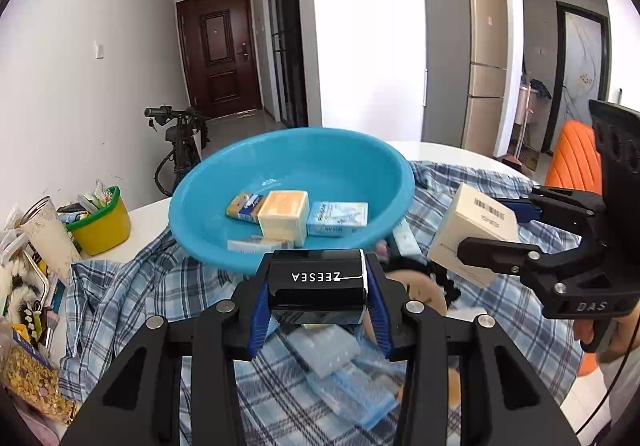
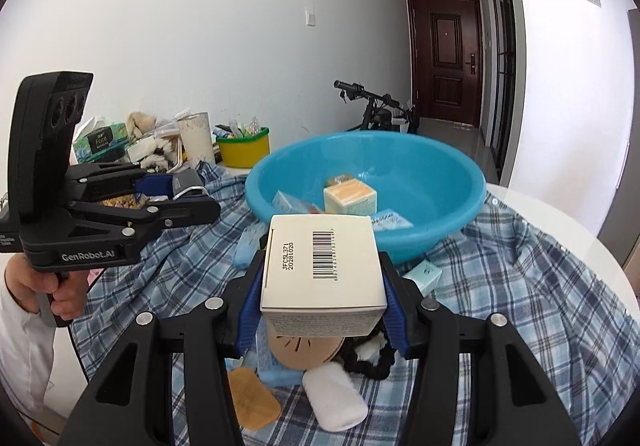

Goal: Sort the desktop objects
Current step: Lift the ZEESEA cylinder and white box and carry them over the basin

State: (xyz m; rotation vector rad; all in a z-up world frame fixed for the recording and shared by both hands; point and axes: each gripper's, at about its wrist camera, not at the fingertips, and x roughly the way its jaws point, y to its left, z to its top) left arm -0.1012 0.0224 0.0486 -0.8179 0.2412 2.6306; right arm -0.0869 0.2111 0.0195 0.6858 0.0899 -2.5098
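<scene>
Presently, my left gripper (image 1: 316,288) is clamped on a glossy black rectangular box marked ZEESEA (image 1: 316,286), held above the blue-and-white plaid cloth (image 1: 132,286), just short of the round turquoise plastic basin (image 1: 192,205). That basin already holds several small cartons, among them a pale orange-topped cube box (image 1: 283,218); I judge sorting partly done. My right gripper (image 2: 322,298) is closed on a white cardboard box with a barcode (image 2: 322,266), also raised near the basin. Both boxes remain undelivered. Left on the cloth: translucent blue plastic cases (image 1: 340,374), a tan round disc (image 2: 304,350) and a white fluffy roll (image 2: 334,400).
</scene>
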